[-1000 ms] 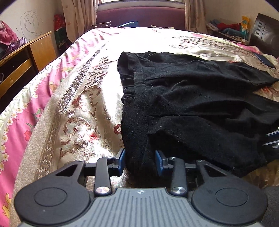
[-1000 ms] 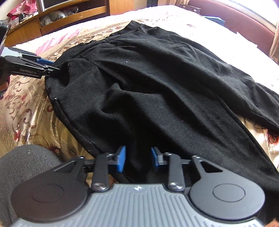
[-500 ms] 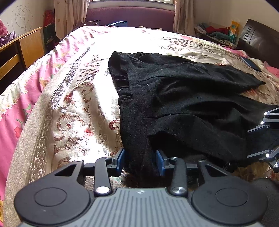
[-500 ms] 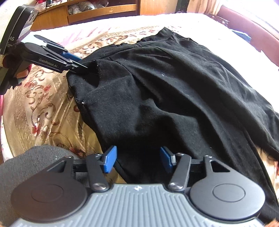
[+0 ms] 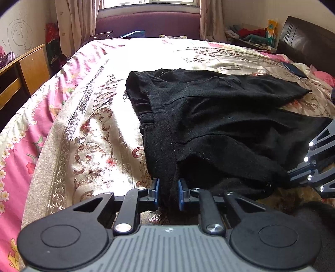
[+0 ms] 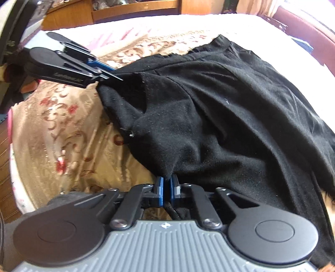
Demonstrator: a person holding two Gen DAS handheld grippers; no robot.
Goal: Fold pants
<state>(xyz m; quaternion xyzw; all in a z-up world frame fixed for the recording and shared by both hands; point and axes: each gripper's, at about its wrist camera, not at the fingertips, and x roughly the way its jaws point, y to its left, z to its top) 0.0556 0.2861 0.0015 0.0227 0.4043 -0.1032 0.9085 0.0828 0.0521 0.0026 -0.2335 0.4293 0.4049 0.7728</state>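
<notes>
Black pants [image 5: 209,117] lie spread on a floral bedspread [image 5: 92,129], waistband toward the left, legs running right. My left gripper [image 5: 168,194] is shut on the near waistband corner and lifts it slightly. My right gripper [image 6: 166,189] is shut on a pinch of the pants [image 6: 219,117] near edge. In the right wrist view the left gripper [image 6: 117,78] shows at upper left, pinching the waistband. In the left wrist view the right gripper's [image 5: 293,176] fingers show at the right edge against the fabric.
A wooden desk [image 5: 23,71] stands left of the bed. A dark headboard [image 5: 305,41] is at far right, a purple bench [image 5: 146,25] under the window beyond the bed. A wooden shelf unit [image 6: 125,10] stands past the bed's edge.
Both grippers have closed on the pants' near edge; the right one was wide open half a second ago. The fabric near both now rises into small peaks.
</notes>
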